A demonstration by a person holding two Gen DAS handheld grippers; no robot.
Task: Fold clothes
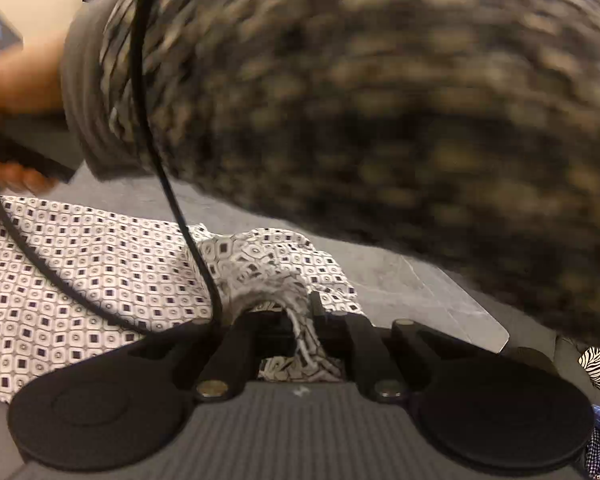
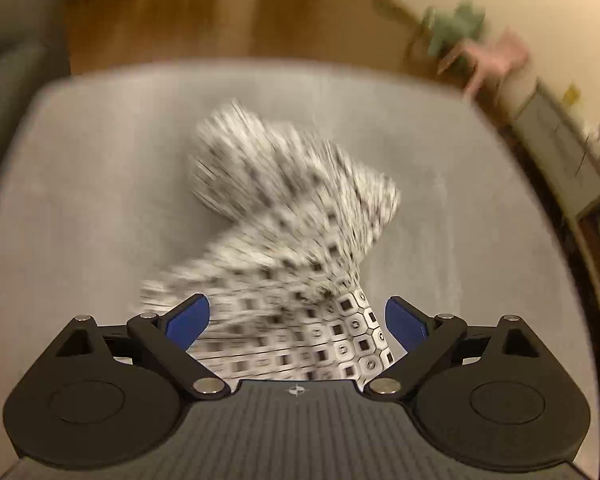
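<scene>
Mid-fold by the look: left gripper [image 1: 300, 332] clamped on a bunched edge of the patterned shirt [image 1: 80, 272], right gripper [image 2: 296, 320] spread wide, shirt rumpled on the bench [image 2: 80, 200].

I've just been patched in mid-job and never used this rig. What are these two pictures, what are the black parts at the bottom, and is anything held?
No robot here: a person holds a pair of hand-held tongs in each hand, each with a camera looking along its fingers. In the left view, the left tongs are shut on a bunched fold of the patterned shirt, which lies on the grey surface. The blurred knitted sleeve above is the person's other arm. In the right view, the right tongs stand open, blue pads apart, with the same cloth between them, ungripped.
</scene>
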